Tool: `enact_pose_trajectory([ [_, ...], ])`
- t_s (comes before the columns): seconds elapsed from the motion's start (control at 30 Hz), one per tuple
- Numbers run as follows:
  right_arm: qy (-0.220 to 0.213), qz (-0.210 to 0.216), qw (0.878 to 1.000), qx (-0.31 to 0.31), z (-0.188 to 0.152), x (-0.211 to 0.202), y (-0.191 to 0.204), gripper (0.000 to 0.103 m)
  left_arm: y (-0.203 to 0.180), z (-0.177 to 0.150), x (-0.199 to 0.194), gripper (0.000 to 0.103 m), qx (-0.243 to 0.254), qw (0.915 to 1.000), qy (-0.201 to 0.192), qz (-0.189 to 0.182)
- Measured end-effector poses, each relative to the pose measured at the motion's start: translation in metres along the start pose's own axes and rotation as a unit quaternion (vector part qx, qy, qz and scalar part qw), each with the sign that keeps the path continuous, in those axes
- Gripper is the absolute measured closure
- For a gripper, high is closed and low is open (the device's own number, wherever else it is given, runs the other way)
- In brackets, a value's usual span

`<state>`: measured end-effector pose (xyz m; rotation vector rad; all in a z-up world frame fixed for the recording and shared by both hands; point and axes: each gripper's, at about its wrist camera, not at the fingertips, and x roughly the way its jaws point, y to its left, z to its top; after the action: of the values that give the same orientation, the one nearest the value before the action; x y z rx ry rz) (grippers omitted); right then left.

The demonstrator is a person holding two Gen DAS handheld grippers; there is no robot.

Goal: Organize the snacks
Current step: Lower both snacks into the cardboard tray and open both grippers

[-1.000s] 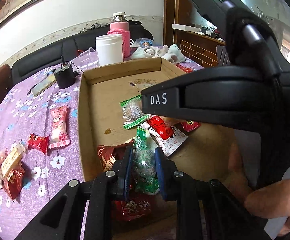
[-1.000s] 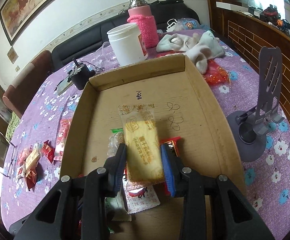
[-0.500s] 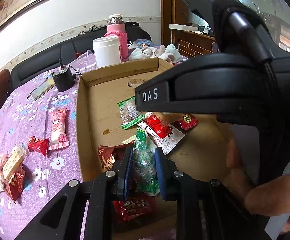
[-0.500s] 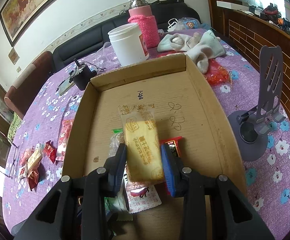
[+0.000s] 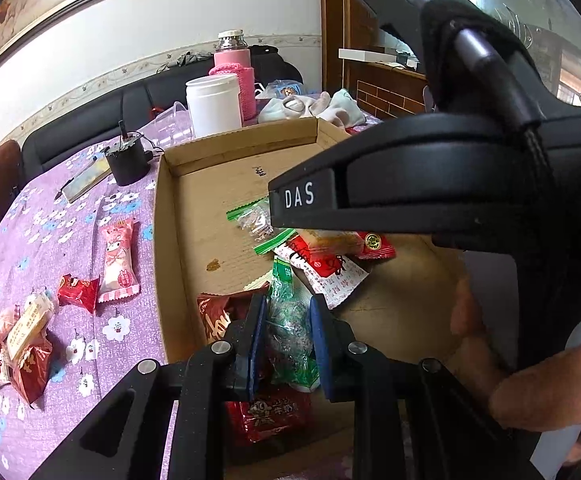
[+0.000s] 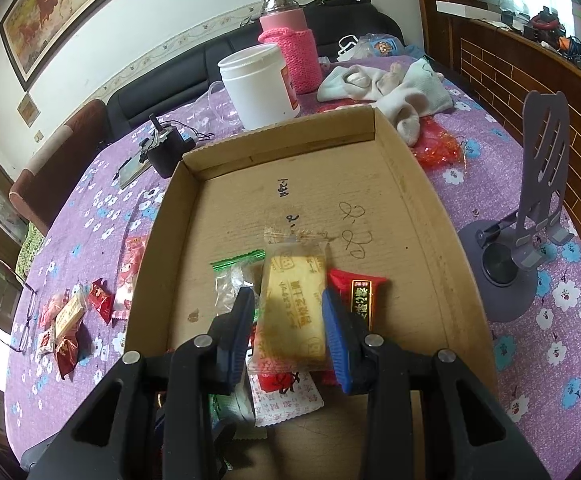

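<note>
Crinkly film is all that's pinched: green candy bag (image 5: 290,332) in left tongs (image 5: 288,338), biscuit pack (image 6: 294,312) in right tongs (image 6: 288,322); either could get dropped outside the cardboard tray (image 6: 422,184) if slipped.

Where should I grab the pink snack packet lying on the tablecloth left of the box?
Grip the pink snack packet across its puffed middle, coming from above with the jaws on its two long edges. It lies flat with its crimped ends near and far; those thin ends would likely slip. The red candy touches its near-left corner.
</note>
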<state>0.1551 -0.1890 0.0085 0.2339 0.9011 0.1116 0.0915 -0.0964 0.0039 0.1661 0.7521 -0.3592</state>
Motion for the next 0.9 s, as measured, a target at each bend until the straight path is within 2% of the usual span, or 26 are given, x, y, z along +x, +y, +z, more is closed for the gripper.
enact_pose_trajectory([
  [0.73,-0.008,0.008,1.000,0.009,0.0021,-0.0076,-0.0021,0.069,0.0044,0.0010,-0.0055,0.081,-0.004,1.0000,-0.002,-0.009],
  [0.83,-0.008,0.008,1.000,0.010,0.0023,-0.0076,-0.0022,0.069,0.0048,0.0012,-0.0063,0.079,-0.004,0.9999,-0.005,-0.009],
  [0.9,-0.009,0.009,1.000,0.010,0.0026,-0.0076,-0.0021,0.069,0.0047,0.0013,-0.0075,0.071,-0.005,0.9999,-0.007,-0.010],
])
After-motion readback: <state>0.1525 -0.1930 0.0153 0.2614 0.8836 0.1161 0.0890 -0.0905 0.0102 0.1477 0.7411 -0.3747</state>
